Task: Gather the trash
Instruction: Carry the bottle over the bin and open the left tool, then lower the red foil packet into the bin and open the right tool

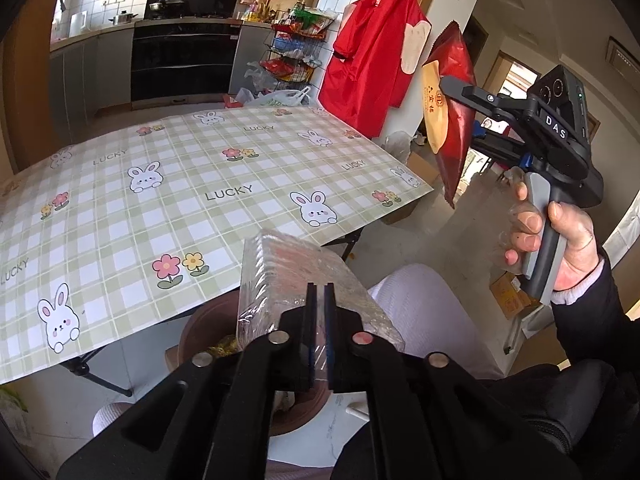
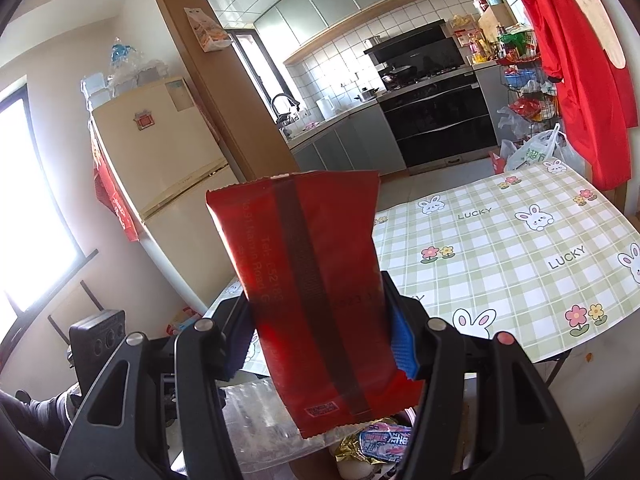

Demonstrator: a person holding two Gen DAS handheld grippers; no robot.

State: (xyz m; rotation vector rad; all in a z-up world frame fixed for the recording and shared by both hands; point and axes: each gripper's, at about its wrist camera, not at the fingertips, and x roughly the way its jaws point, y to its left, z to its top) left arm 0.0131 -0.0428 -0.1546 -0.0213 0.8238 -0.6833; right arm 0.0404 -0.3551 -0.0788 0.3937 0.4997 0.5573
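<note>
Two pieces of trash are in my grippers. My left gripper (image 1: 319, 300) pinches the near edge of a clear plastic wrapper (image 1: 296, 280), its jaws nearly together with only the film between them, above a brown bin (image 1: 208, 320) beside the checked table (image 1: 180, 184). My right gripper (image 2: 320, 320) clamps a red snack bag (image 2: 316, 280) across its width, the bag standing upright between the pads over more wrappers (image 2: 380, 440) below. A hand (image 1: 560, 240) grips the right gripper's handle.
</note>
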